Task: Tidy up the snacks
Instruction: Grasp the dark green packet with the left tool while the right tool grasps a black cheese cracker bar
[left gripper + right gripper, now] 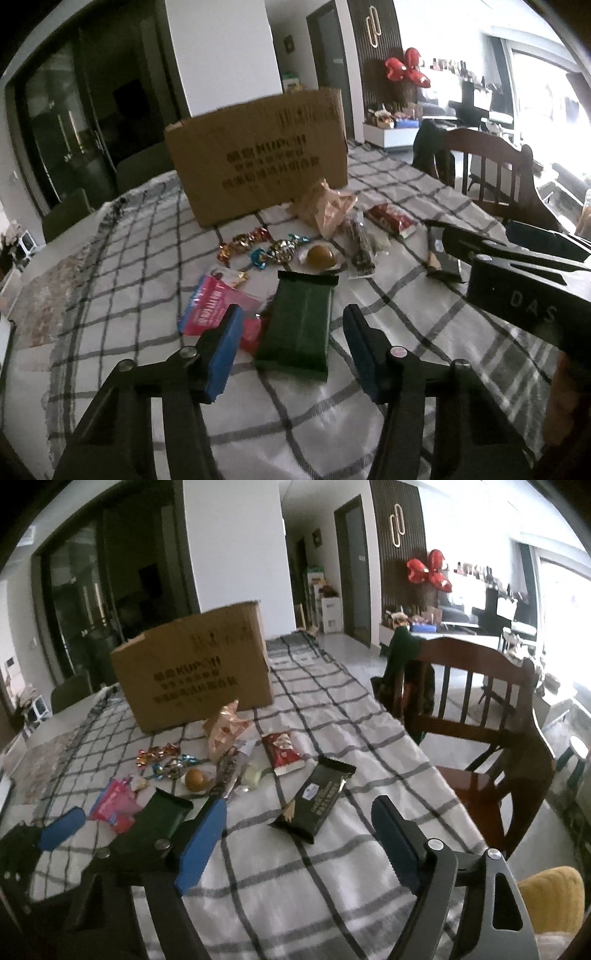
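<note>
Checked tablecloth [388,295]: left gripper [291,347] agape over green packet [299,325]; right gripper [299,838] agape near black packet [317,797]

A checked cloth [332,849] in white and grey covers the bench. A dark wooden chair [476,709] stands at its right side, with a dark green garment [399,657] hanging over the backrest. Behind it, red balloons [430,570] are near a slatted dark wall. On the left are dark glass doors [70,122]. A white pillar [225,51] rises in the middle.
</note>
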The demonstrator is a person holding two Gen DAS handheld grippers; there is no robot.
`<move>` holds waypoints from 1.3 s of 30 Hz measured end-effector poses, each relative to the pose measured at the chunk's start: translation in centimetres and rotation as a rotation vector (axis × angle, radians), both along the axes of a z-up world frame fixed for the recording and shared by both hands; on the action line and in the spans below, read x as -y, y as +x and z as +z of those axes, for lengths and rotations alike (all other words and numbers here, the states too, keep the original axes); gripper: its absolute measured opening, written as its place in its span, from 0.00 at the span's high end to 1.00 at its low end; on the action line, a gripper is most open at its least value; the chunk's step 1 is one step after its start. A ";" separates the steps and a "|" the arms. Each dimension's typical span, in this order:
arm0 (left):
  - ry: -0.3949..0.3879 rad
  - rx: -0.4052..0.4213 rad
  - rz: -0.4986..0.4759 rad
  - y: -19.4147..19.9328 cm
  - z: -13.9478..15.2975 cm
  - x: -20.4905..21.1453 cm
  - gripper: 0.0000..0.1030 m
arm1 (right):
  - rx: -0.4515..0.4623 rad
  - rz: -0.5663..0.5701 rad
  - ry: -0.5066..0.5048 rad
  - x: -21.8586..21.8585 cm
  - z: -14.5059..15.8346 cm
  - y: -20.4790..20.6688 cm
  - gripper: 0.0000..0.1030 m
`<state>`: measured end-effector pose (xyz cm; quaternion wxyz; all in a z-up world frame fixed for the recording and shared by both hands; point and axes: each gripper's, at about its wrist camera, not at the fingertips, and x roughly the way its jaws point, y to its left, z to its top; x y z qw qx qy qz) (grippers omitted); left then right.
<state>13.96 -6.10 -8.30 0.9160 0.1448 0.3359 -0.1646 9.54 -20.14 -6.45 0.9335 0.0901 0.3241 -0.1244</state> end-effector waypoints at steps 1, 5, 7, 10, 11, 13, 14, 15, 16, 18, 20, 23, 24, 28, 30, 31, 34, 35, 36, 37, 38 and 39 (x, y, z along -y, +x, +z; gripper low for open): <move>0.002 -0.008 0.000 0.3 -0.2 0.1 0.49 | -0.007 -0.004 0.002 0.1 -0.2 0.4 0.24; 0.007 -0.040 0.005 1.7 -1.2 0.1 0.51 | -0.029 -0.024 -0.002 0.1 -1.0 1.8 0.28; 0.006 -0.057 0.000 2.3 -1.7 0.2 0.52 | -0.041 -0.037 0.000 0.2 -1.4 2.4 0.29; 0.003 -0.078 -0.009 2.9 -2.0 0.2 0.53 | -0.059 -0.050 0.006 0.5 -1.8 3.1 0.34; 0.000 -0.088 -0.011 3.1 -2.1 0.2 0.53 | -0.066 -0.056 0.007 0.6 -2.0 3.3 0.35; -0.016 -0.114 -0.016 3.5 -2.4 0.2 0.54 | -0.077 -0.065 0.020 0.7 -2.2 3.8 0.37; -0.026 -0.126 -0.019 3.7 -2.6 0.1 0.54 | -0.083 -0.068 0.027 0.8 -2.3 4.0 0.38; -0.032 -0.134 -0.017 3.9 -2.7 0.1 0.54 | -0.089 -0.072 0.031 0.9 -2.4 4.2 0.38; -0.034 -0.134 -0.017 4.0 -2.8 0.1 0.54 | -0.096 -0.076 0.030 0.9 -2.5 4.4 0.39; -0.036 -0.135 -0.021 4.2 -3.0 0.2 0.54 | -0.110 -0.082 0.029 1.0 -2.8 4.7 0.40; -0.039 -0.141 -0.023 4.2 -3.0 0.4 0.54 | -0.119 -0.086 0.034 1.1 -3.0 4.9 0.43; -0.046 -0.154 -0.026 4.4 -3.2 0.4 0.54 | -0.143 -0.095 0.039 1.3 -3.4 5.3 0.43; -0.052 -0.158 -0.025 4.5 -3.2 0.4 0.54 | -0.148 -0.099 0.047 1.4 -3.6 5.5 0.43; -0.073 -0.179 -0.024 4.9 -3.3 0.3 0.54 | -0.159 -0.106 0.045 1.5 -3.8 5.8 0.45; -0.081 -0.192 -0.026 5.1 -3.4 0.3 0.54 | -0.162 -0.107 0.043 1.6 -3.9 6.1 0.50; -0.088 -0.200 -0.026 5.2 -3.4 0.3 0.53 | -0.165 -0.107 0.046 1.6 -4.0 6.2 0.50; -0.100 -0.207 -0.023 5.3 -3.4 0.3 0.52 | -0.174 -0.113 0.057 1.8 -4.3 6.3 0.53; -0.100 -0.207 -0.023 5.4 -3.4 0.3 0.52 | -0.177 -0.116 0.051 1.8 -4.3 6.3 0.54; -0.097 -0.205 -0.023 5.4 -3.5 0.4 0.52 | -0.177 -0.115 0.046 1.8 -4.4 6.3 0.55; -0.091 -0.204 -0.023 5.4 -3.5 0.5 0.52 | -0.176 -0.114 0.043 1.8 -4.4 6.3 0.56; -0.080 -0.203 -0.025 5.4 -3.6 0.7 0.52 | -0.174 -0.114 0.042 1.8 -4.4 6.3 0.56; -0.070 -0.201 -0.026 5.3 -3.6 0.8 0.52 | -0.175 -0.114 0.041 1.8 -4.4 6.3 0.56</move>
